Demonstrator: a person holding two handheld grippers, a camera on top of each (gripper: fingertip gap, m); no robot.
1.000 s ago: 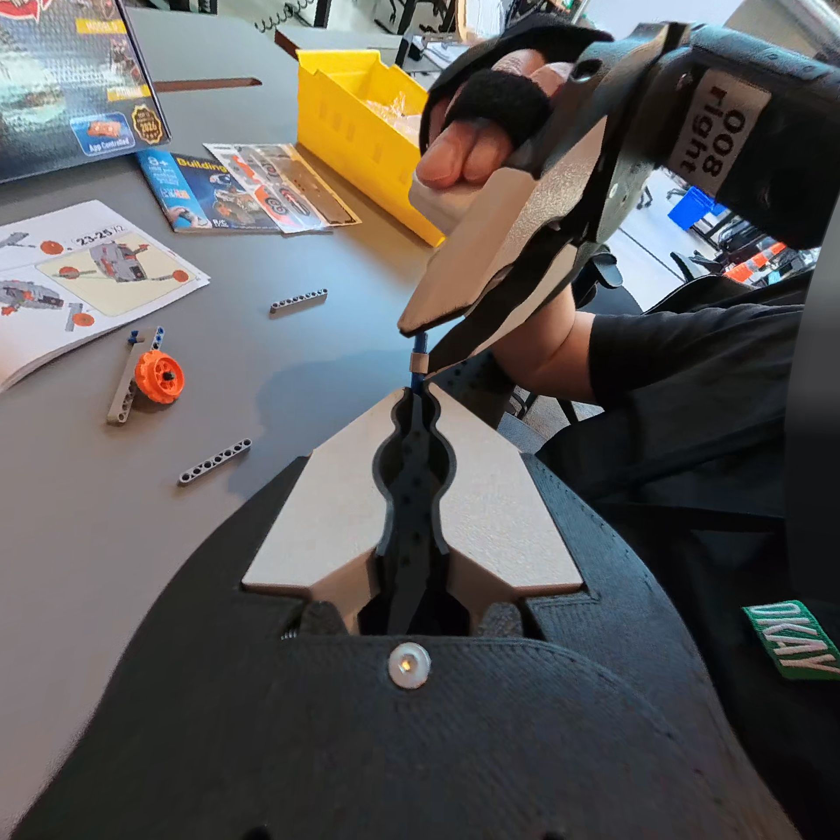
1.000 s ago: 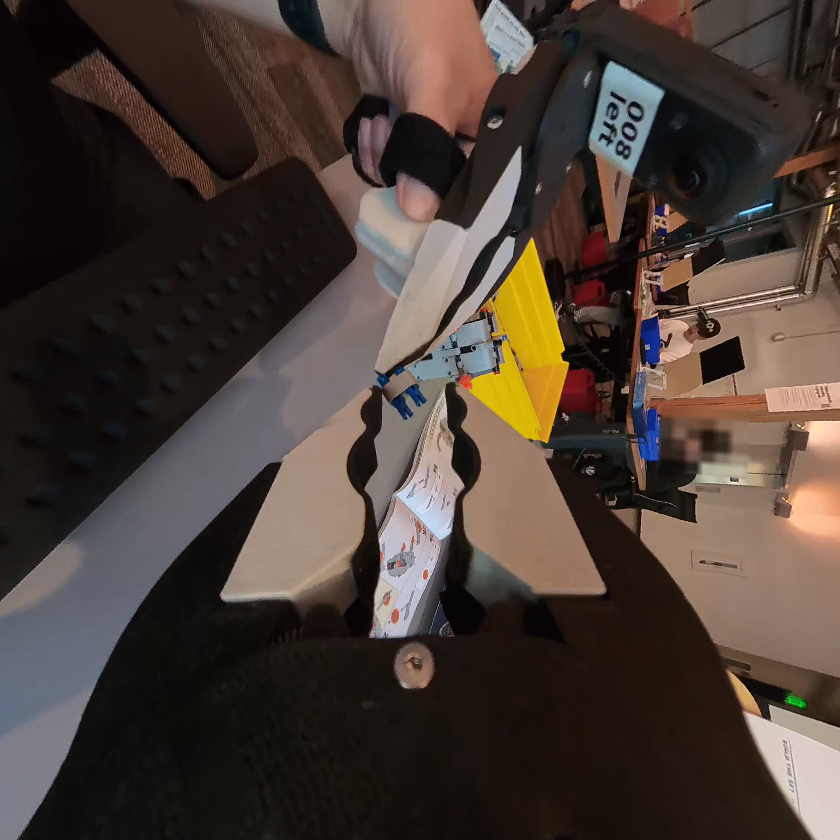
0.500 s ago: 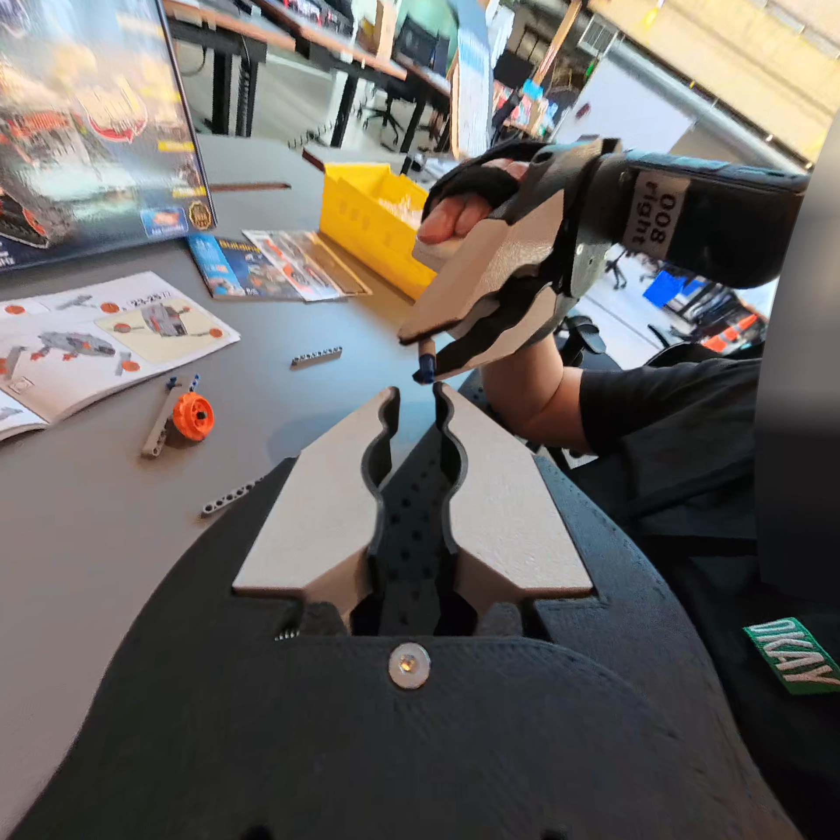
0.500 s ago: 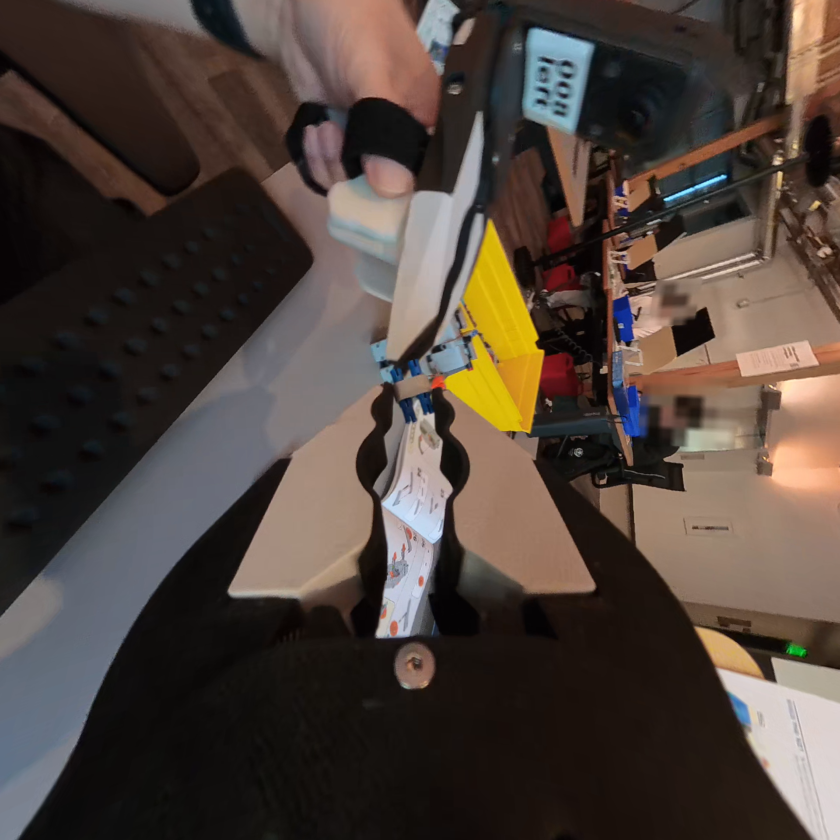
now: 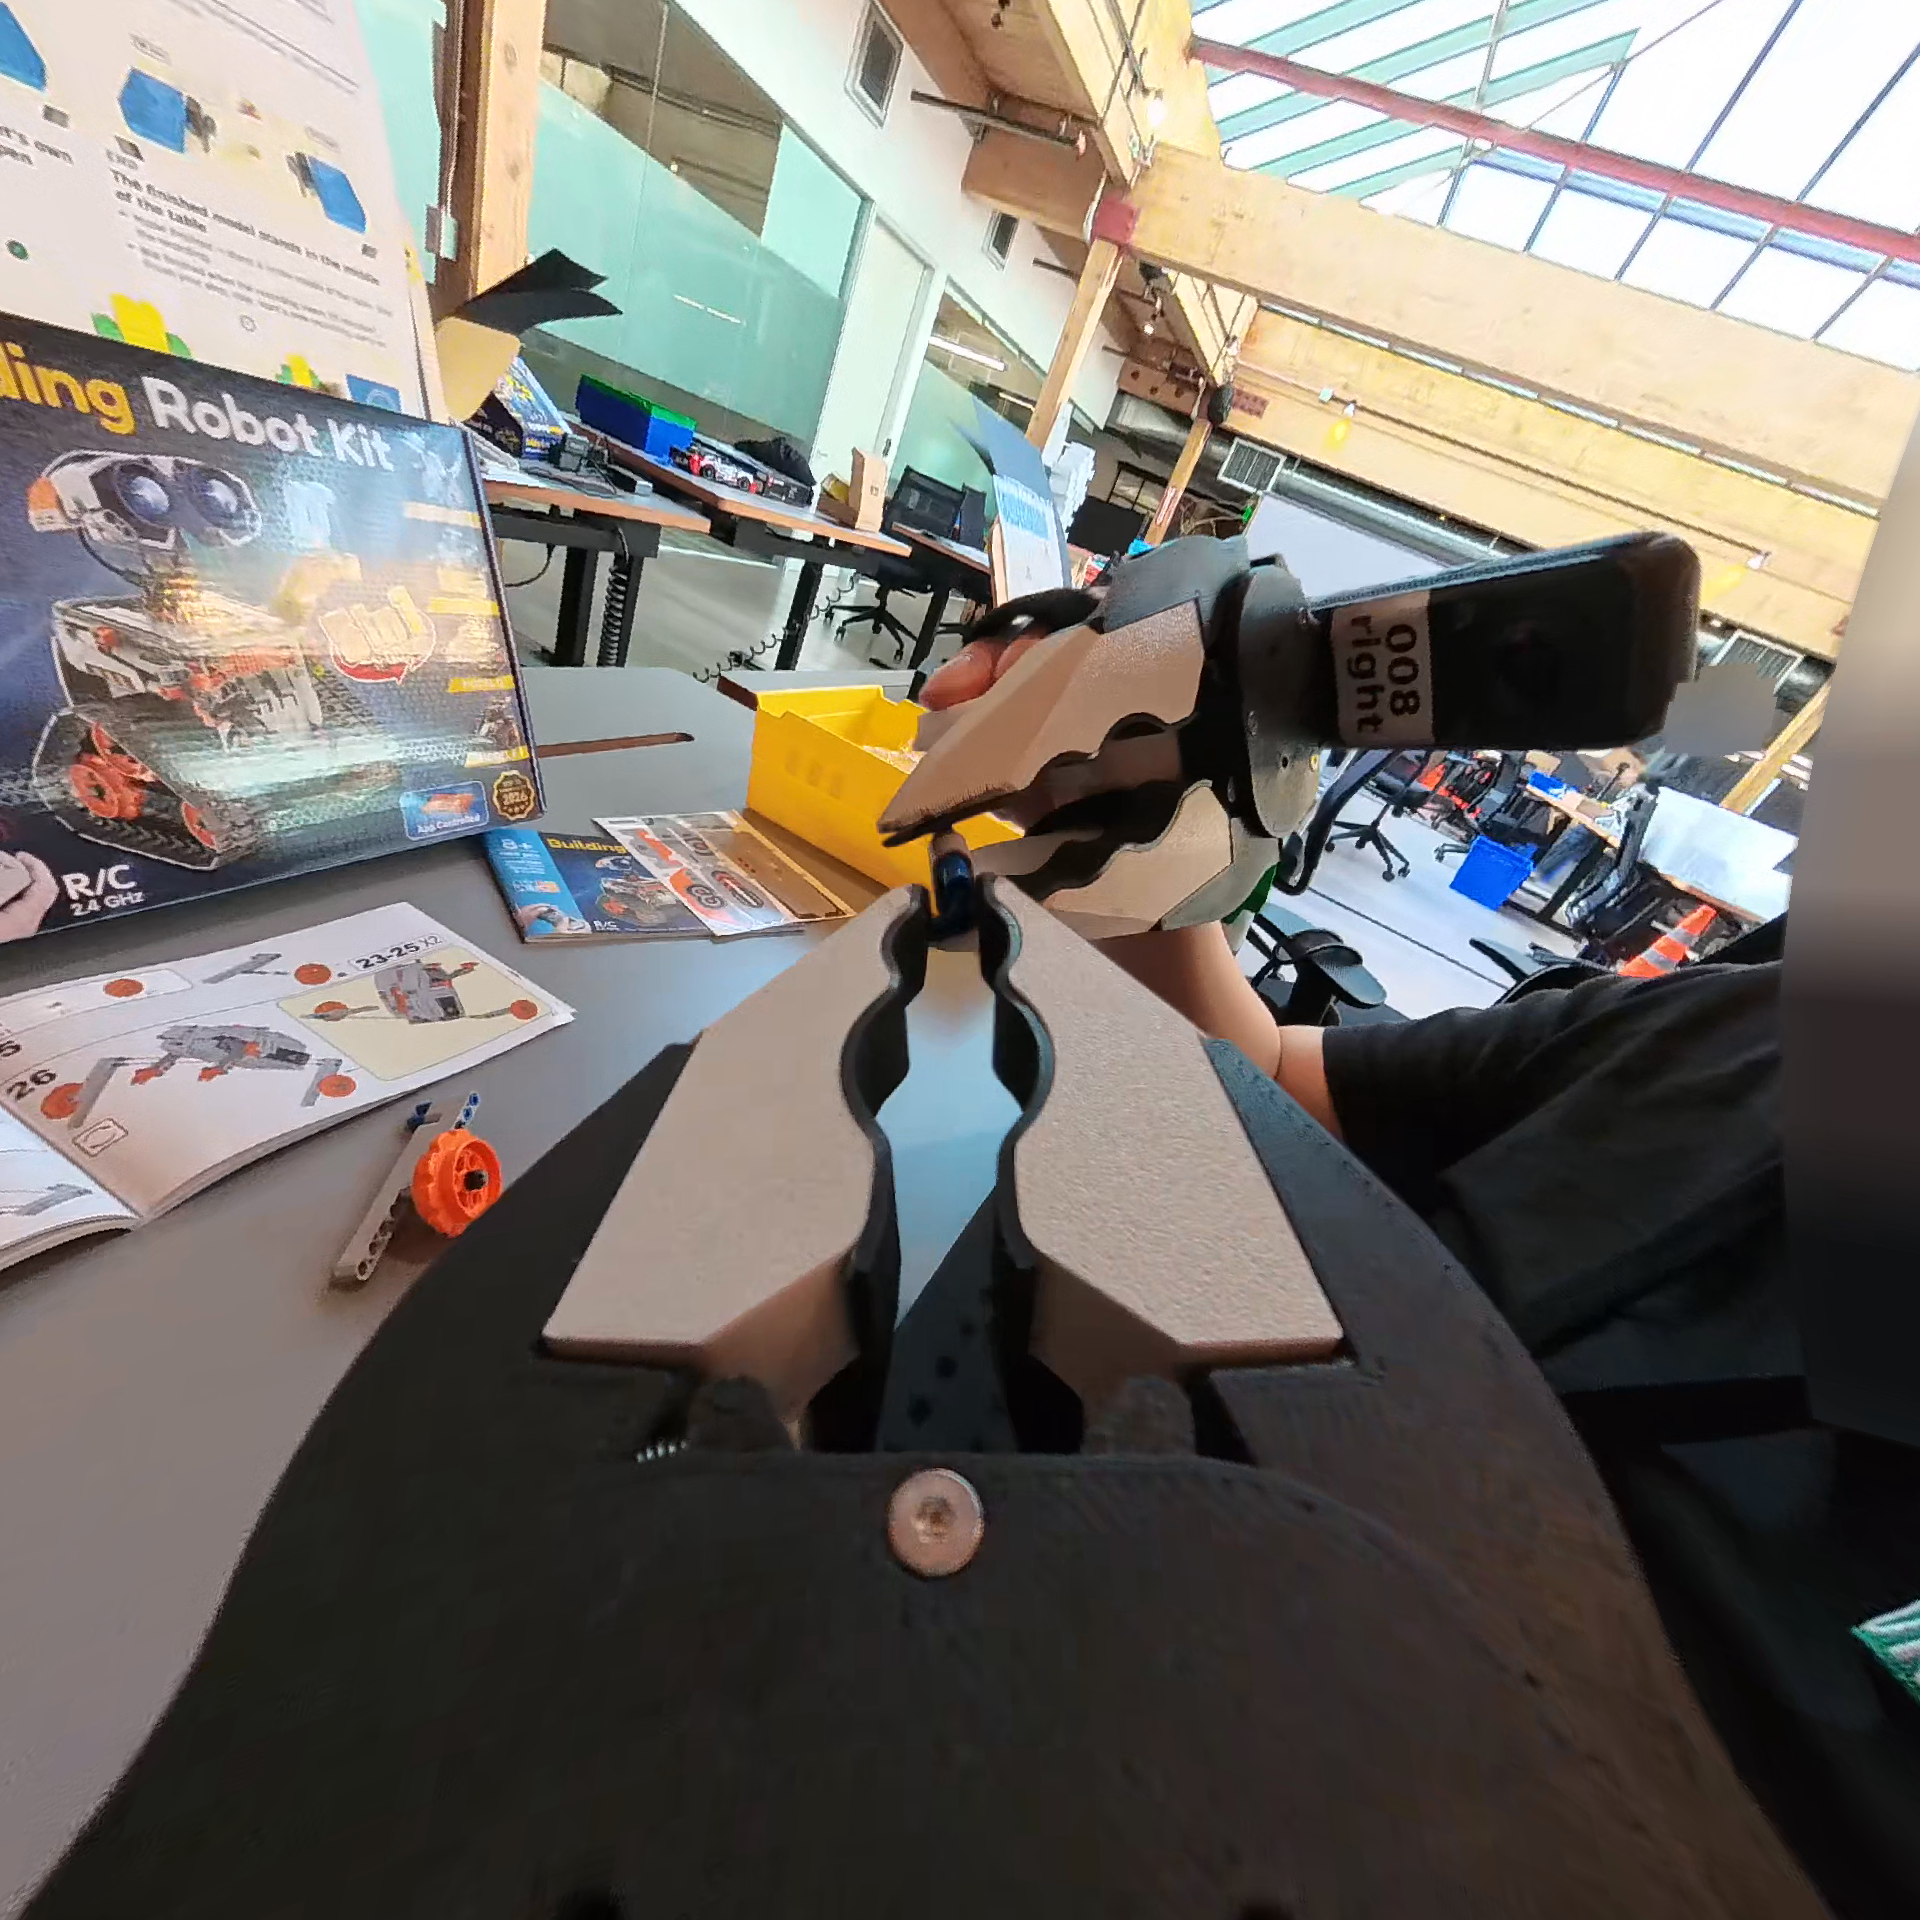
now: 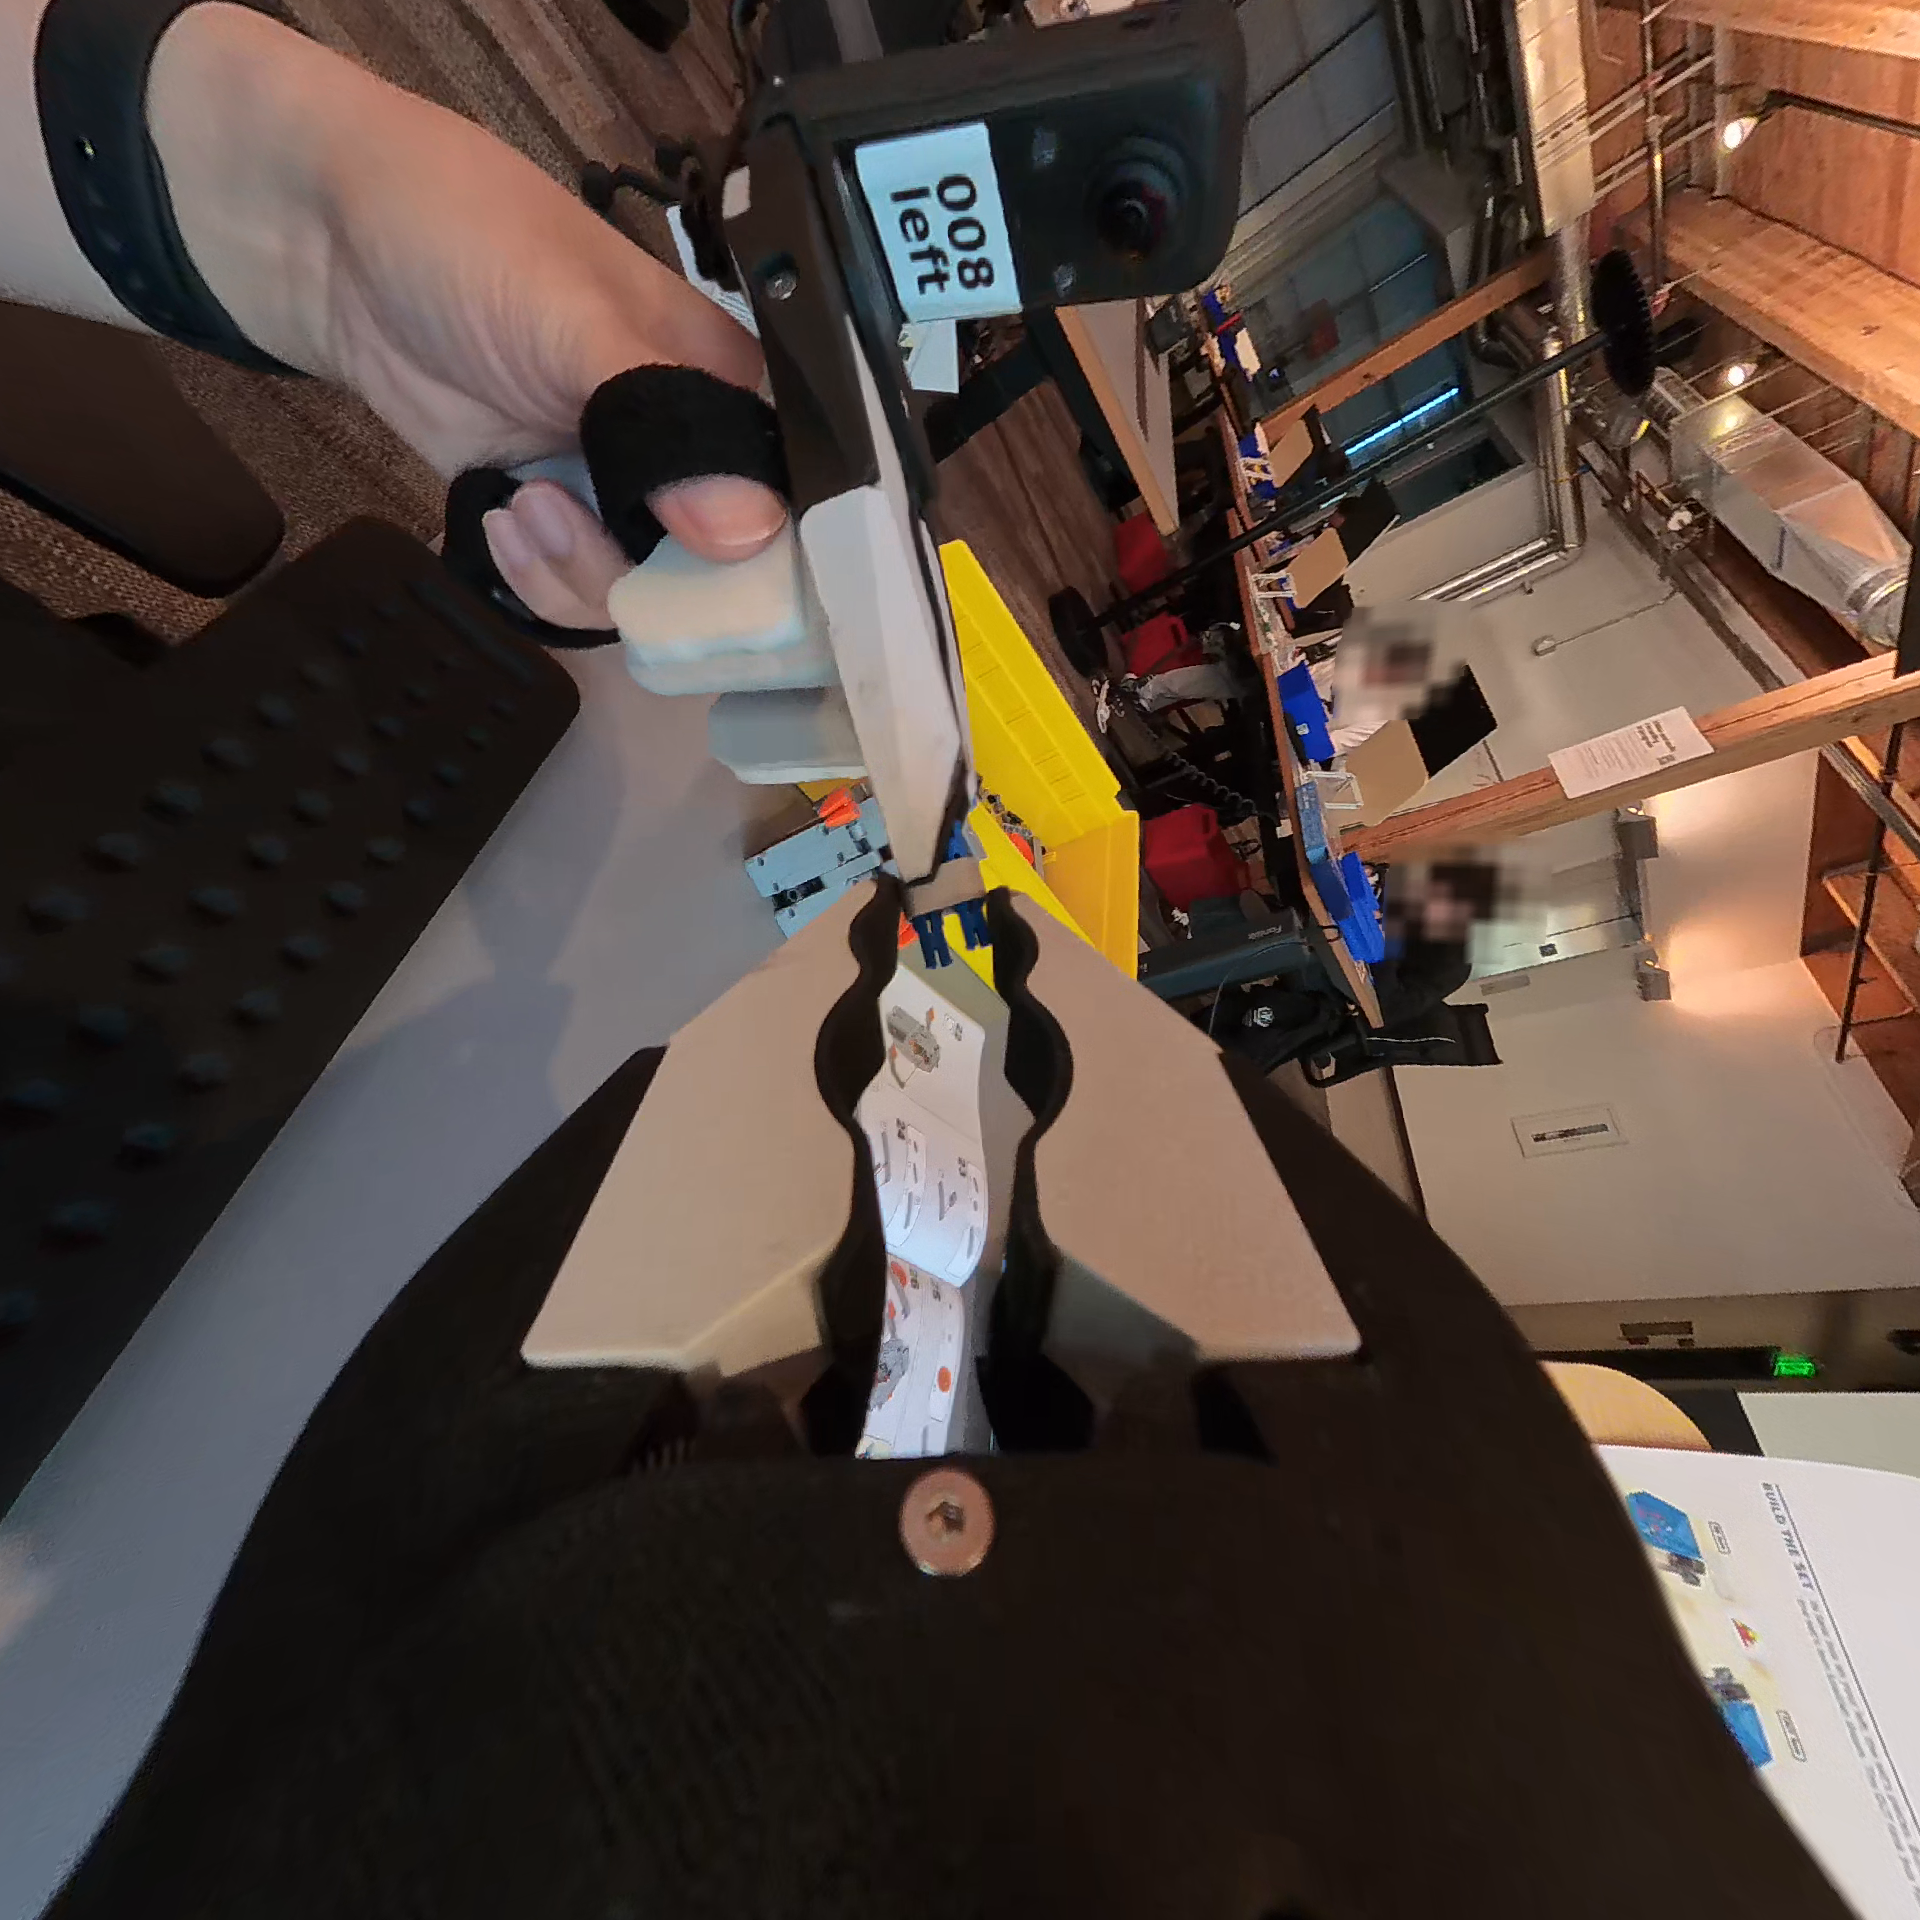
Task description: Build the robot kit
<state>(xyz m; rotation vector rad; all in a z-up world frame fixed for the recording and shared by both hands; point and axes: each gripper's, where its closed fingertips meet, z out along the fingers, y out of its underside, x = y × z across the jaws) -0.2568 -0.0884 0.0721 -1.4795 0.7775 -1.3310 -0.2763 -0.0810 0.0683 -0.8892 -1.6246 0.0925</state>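
Here both claws, left claw (image 5: 948, 914) and right claw (image 6: 940, 920), pinch the blue-pinned piece (image 6: 951, 920).

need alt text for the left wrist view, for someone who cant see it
Two hand-held tools meet tip to tip above a grey table: the left tool and the right tool both pinch a small dark blue piece. On the table lie an open instruction booklet, a grey beam with an orange wheel, a yellow bin and a robot kit box.
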